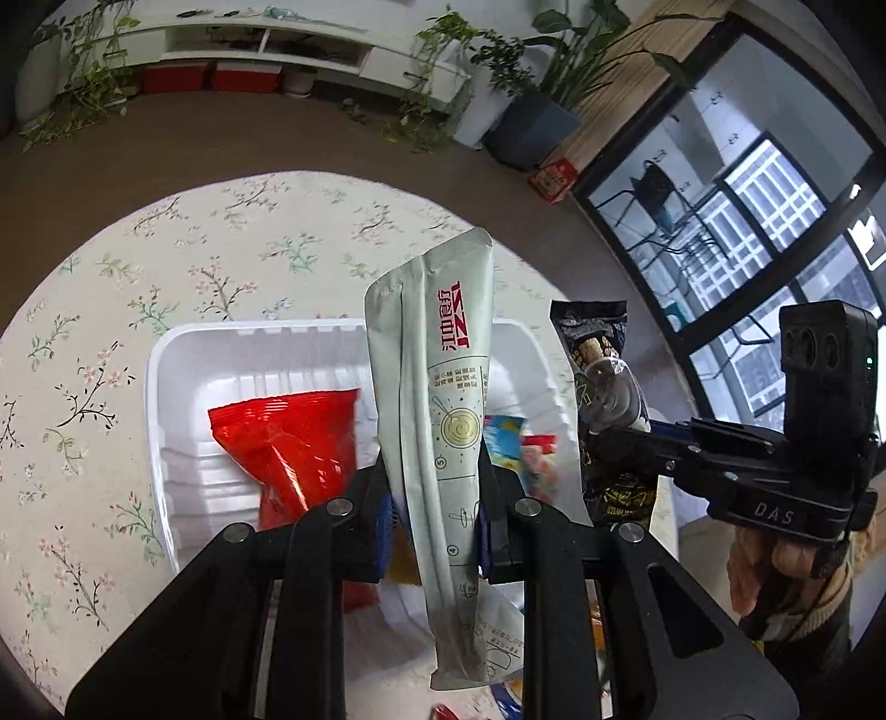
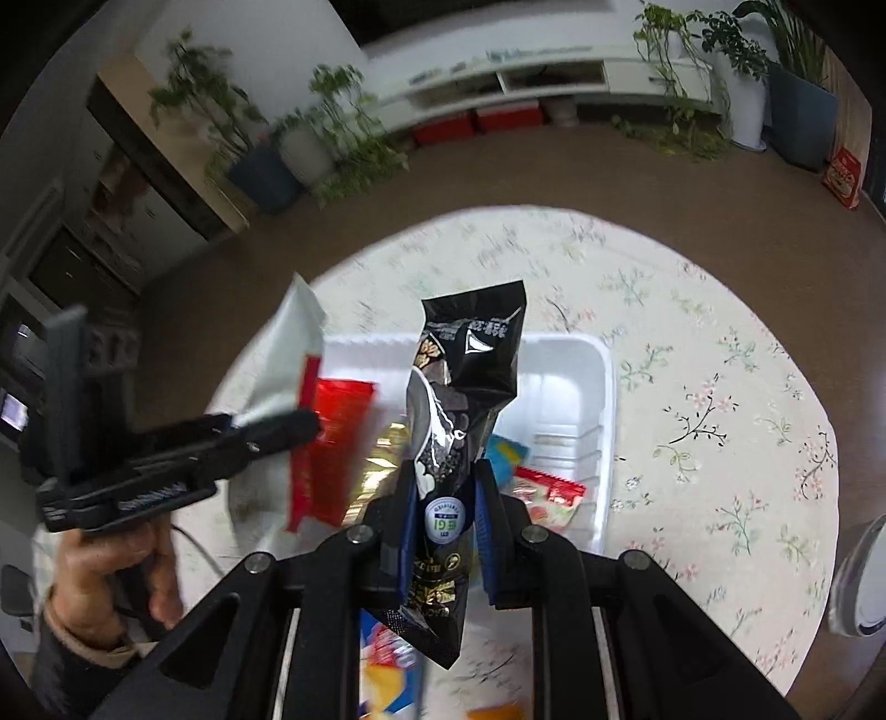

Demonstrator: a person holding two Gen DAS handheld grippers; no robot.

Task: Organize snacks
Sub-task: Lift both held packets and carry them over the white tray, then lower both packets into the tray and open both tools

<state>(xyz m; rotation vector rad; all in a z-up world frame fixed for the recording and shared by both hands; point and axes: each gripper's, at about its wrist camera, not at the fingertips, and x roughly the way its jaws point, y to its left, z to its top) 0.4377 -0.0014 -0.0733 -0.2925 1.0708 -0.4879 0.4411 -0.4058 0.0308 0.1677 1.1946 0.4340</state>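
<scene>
1. My left gripper was pinching a grey-white sachet between its blue pads; the sachet stood nearly upright, its top end above the jaws and its lower end hanging below them.
2. My right gripper was pinching a black snack packet at its lower half, the packet standing upright with its crimped top uppermost.
3. Both packets were held in the air above the near side of a white tray, which sat on a round table covered with a floral cloth.
4. In the left wrist view my right hand showed beside the table's right edge, with the black packet just right of the sachet, not touching it.
5. Loose packets lay on the table at its near edge, too blurred to identify.
6. Inside the tray a red packet lay toward the left side; a blue-and-yellow wrapper and a red-edged sweet packet lay toward the right side.
7. The far half of the table carried nothing but the cloth.
8. Beyond the table stood potted plants and a white low cabinet.
</scene>
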